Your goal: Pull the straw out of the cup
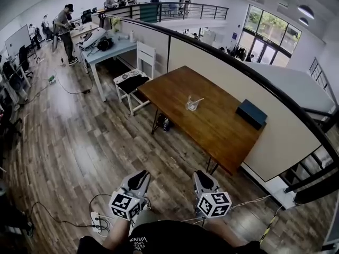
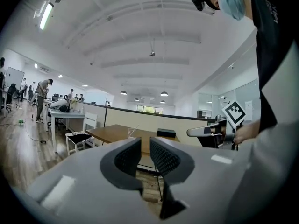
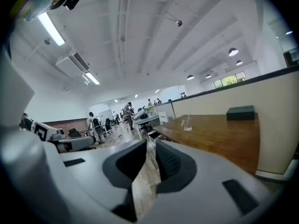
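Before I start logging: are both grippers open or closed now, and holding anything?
Left gripper: jaws closed, holding nothing.
Right gripper: jaws closed, holding nothing.

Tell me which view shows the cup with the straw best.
The head view: the cup stands unobstructed on the table, and its straw is visible from above. Both gripper views show only a tiny, distant cup.

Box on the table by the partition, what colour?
Dark teal box; clearest in the head view.
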Demonstrator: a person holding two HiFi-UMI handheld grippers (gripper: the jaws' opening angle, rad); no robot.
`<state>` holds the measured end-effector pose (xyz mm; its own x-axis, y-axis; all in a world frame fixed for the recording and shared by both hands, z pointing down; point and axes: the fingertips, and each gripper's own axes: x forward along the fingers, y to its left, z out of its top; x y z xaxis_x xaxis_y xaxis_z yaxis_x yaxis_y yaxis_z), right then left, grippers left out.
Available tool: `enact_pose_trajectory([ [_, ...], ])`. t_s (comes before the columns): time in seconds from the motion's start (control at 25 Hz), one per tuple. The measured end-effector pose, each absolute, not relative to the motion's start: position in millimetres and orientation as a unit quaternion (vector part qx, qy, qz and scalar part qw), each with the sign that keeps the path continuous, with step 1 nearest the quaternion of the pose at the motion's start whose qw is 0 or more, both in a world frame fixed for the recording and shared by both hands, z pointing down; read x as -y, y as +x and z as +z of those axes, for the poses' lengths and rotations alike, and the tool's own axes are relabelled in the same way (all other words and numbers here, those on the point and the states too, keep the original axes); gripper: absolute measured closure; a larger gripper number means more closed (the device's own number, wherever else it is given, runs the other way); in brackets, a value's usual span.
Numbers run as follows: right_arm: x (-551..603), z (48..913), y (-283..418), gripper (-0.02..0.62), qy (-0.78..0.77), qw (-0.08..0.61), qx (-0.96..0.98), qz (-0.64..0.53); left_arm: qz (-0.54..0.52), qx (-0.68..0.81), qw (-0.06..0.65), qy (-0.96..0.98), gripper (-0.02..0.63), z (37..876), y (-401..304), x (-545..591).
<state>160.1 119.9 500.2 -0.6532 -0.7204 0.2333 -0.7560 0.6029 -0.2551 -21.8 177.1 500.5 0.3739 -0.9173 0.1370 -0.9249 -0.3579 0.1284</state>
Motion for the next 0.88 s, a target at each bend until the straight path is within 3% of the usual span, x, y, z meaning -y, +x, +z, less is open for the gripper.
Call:
enact_pose_trajectory([
  [0.08,-109,501,154,0.536,0.416,0.056,0.891,0.175,0.018,0.553,0.099,0.827,0.466,502,-26,-165],
  [0.12,-104,501,149,0.468,0.417,0.058,0.889,0.178,0.019,0.550,0.102,0.828,0.448,503,-29,-159],
  [0.88,-22,495,49,0.448,0.484,0.031,0.852,0.196,0.032,0.490,0.086,0.867,0.448,488,-139,-59],
])
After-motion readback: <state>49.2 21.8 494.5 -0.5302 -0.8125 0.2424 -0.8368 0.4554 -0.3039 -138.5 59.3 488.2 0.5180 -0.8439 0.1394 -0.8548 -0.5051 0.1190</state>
